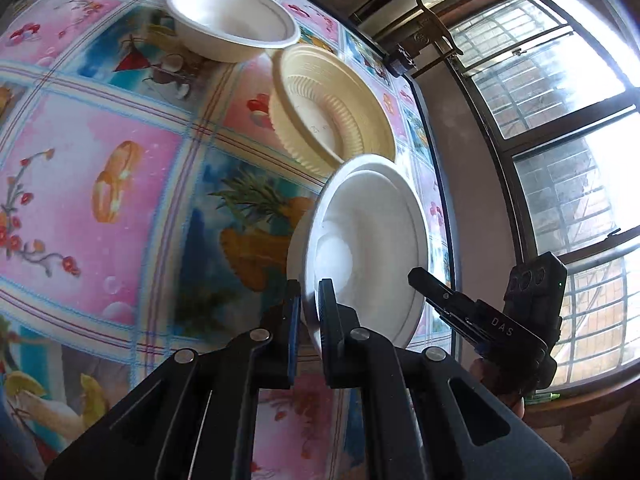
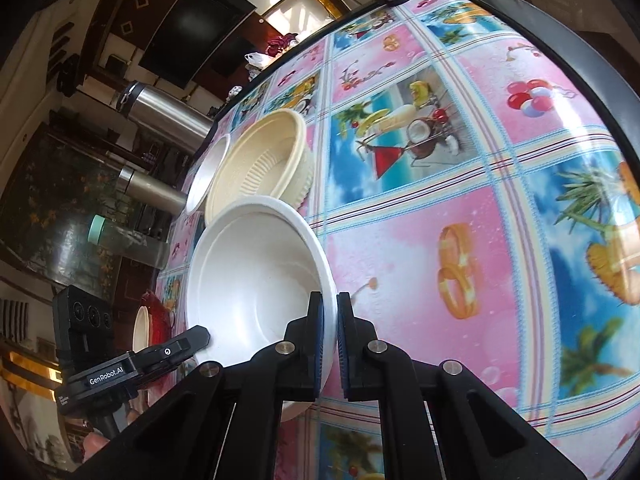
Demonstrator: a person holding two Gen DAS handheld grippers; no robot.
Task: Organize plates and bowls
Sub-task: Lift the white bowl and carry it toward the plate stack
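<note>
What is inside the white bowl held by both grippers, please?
Empty: the white bowl shows only bare white interior in both wrist views.

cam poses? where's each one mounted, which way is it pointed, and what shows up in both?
Left wrist: on the left gripper, looking along its fingers across the patterned tablecloth toward barred windows; the right gripper enters at lower right.
Right wrist: on the right gripper, facing across the table toward steel flasks and a dark screen; the left gripper shows lower left.
Shared: the white bowl clamped on opposite rim sides, the cream ribbed bowl behind it, and a second white bowl.
</note>
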